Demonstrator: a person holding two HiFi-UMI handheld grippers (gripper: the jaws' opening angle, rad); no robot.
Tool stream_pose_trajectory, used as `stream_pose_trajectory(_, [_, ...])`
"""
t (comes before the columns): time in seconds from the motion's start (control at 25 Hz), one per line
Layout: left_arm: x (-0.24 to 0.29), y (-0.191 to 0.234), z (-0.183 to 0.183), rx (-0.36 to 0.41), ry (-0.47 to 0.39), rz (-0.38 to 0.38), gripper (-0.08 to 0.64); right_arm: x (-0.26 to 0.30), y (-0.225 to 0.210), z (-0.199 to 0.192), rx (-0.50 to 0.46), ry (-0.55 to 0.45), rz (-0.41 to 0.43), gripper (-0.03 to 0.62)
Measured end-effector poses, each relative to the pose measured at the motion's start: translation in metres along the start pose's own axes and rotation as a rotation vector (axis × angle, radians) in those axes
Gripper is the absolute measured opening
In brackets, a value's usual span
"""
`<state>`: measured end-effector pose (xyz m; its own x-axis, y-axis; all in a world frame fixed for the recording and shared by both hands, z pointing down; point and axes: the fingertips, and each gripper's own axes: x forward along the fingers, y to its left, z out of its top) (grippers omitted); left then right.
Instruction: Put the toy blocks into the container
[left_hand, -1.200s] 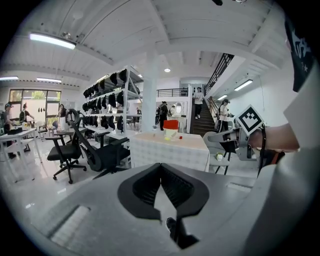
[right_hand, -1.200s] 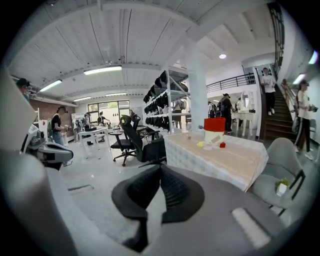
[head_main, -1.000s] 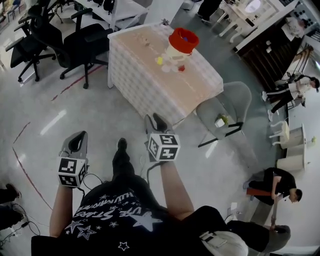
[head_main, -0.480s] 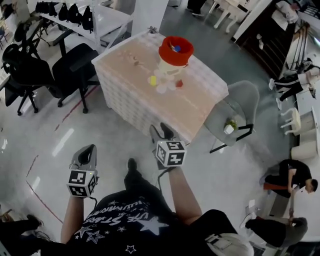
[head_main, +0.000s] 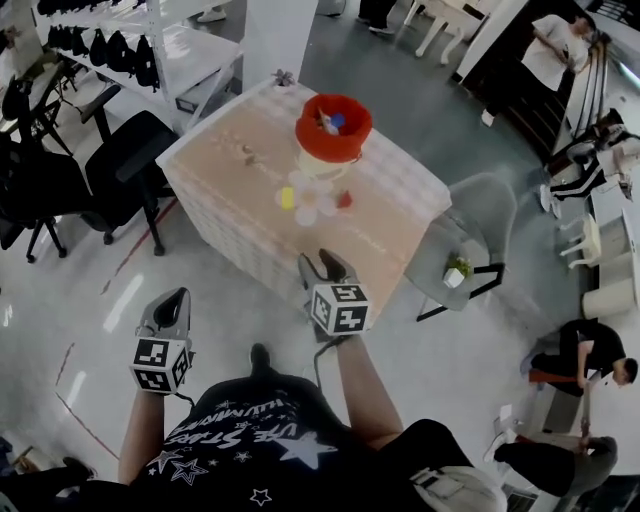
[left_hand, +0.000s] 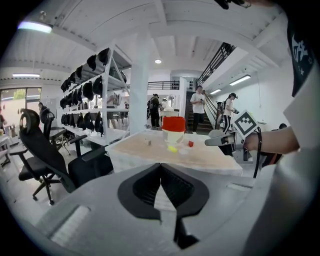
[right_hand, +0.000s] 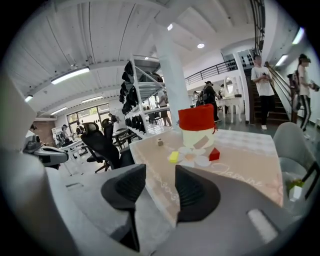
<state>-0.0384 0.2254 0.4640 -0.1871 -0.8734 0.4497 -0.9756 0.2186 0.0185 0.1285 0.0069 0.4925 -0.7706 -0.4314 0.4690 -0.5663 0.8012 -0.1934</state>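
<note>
Spreading wider than a second ago, the right gripper holds its black jaws well apart and empty. The left gripper hangs low, tips pressed together on nothing. The person has walked closer, so the table with the peach checked cloth now sits just ahead of the right gripper, which looks ready for a pick-up.

Beyond the edge, a yellow toy block and a red toy block lie on a white flower-shaped mat. Behind them stands the red-topped cream container, with some coloured pieces already inside. A small tan block sits apart.

A grey chair stands at the right corner and black office chairs to the left; neither blocks the reach.
</note>
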Motion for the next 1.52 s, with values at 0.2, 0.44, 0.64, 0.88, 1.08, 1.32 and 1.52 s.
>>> stream_pose_trajectory(0.2, [0.043,0.003,0.019,0.003,-0.004,-0.007,0.011,0.023,-0.037,0.016,0.007,0.002,-0.023,0.187])
stream_pose_trajectory(0.44, [0.072,0.009,0.037,0.02,-0.004,-0.018,0.011,0.037,-0.065,0.023,0.042,0.011,-0.059,0.189])
stream_pose_trajectory(0.64, [0.096,0.01,0.051,0.038,-0.003,-0.048,0.011,0.043,-0.077,0.022,0.058,0.028,-0.089,0.189])
stream_pose_trajectory(0.88, [0.144,0.007,0.067,0.076,0.001,-0.14,0.011,0.05,-0.097,0.012,0.103,0.056,-0.146,0.187])
stream_pose_trajectory(1.08, [0.196,0.007,0.088,0.111,0.0,-0.248,0.011,0.06,-0.117,0.015,0.15,0.056,-0.24,0.188])
stream_pose_trajectory(1.32, [0.254,0.013,0.12,0.162,0.013,-0.373,0.011,0.075,-0.135,0.03,0.204,0.054,-0.356,0.188])
stream_pose_trajectory(1.52, [0.293,0.017,0.137,0.204,0.035,-0.471,0.011,0.079,-0.145,0.033,0.263,0.06,-0.457,0.189])
